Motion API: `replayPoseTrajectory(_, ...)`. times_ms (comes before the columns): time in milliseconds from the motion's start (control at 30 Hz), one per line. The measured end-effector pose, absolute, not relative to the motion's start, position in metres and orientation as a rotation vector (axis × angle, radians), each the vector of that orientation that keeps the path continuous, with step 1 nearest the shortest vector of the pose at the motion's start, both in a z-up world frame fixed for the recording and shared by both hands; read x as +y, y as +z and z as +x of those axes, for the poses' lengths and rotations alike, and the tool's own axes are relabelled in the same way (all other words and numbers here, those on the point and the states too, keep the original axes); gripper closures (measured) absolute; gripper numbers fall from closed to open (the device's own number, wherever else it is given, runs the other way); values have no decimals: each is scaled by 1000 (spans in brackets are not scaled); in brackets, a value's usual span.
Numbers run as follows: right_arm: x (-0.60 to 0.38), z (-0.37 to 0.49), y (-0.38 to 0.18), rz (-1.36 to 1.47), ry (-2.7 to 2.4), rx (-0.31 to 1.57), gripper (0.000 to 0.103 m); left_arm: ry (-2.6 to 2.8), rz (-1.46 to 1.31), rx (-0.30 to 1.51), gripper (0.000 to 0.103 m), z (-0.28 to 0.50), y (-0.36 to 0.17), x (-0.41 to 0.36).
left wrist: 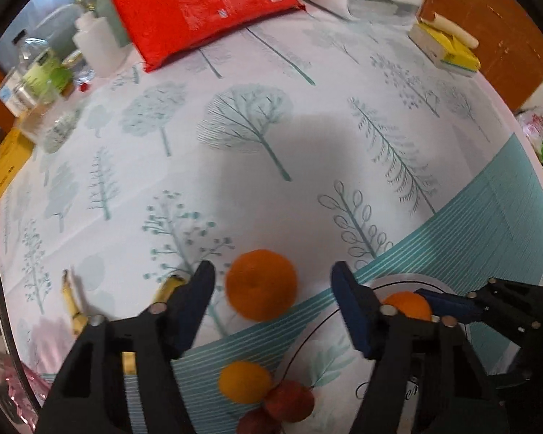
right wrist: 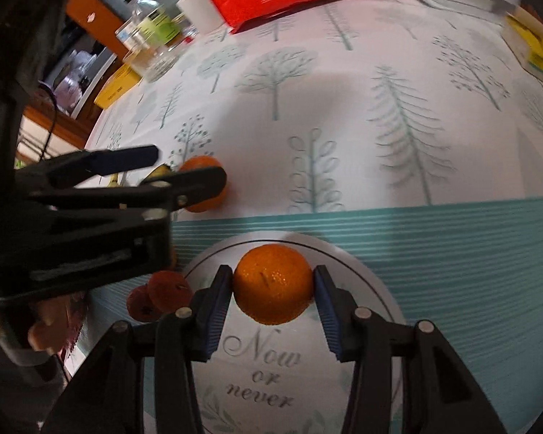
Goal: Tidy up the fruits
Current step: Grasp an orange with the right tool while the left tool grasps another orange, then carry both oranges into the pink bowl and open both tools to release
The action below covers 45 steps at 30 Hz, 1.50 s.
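Yellow banana (left wrist: 72, 303) mostly hidden behind left gripper (left wrist: 271, 282), jaws apart around a dimpled round orange mandarin (left wrist: 260, 285) on the tree-print worktop cloth (left wrist: 271, 126). Right gripper (right wrist: 273, 282) jaws touch a second glossy mandarin (right wrist: 273, 284) over the white lettered plate (right wrist: 380, 289). Blurry red lychees (right wrist: 159, 293) beside the plate.

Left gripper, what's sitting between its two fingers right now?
In the left wrist view, an orange lies on the tablecloth in the gap between the left gripper's open fingers, nearer the left finger, not yet pinched.
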State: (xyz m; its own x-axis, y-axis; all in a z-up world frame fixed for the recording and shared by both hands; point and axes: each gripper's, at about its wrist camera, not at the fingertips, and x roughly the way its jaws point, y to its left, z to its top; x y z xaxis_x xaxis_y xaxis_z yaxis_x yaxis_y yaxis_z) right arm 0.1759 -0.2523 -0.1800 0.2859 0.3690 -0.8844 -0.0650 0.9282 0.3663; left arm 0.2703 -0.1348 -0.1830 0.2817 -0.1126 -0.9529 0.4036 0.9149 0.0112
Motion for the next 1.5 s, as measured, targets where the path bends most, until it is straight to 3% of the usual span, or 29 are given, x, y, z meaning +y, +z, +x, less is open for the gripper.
replayPoseTrajectory(433, -260, 171, -178, 320, 285, 1236, 57, -264, 381, 1215, 45, 273, -200, -140)
replayPoseTrajectory(533, -257, 170, -176, 313, 293, 1232, 57, -247, 374, 1223, 49, 276, -201, -135)
replayPoseTrajectory(667, -253, 169, -175, 304, 298, 1231, 57, -209, 386, 1214, 64, 278, -203, -128)
replayPoseTrajectory(933, -248, 161, -168, 287, 294, 1220, 57, -235, 307, 1242, 66, 275, -198, -122)
replayPoseTrajectory(1500, -211, 108, -124, 209, 283, 1171, 57, -319, 153, 1177, 66, 165, -107, -62)
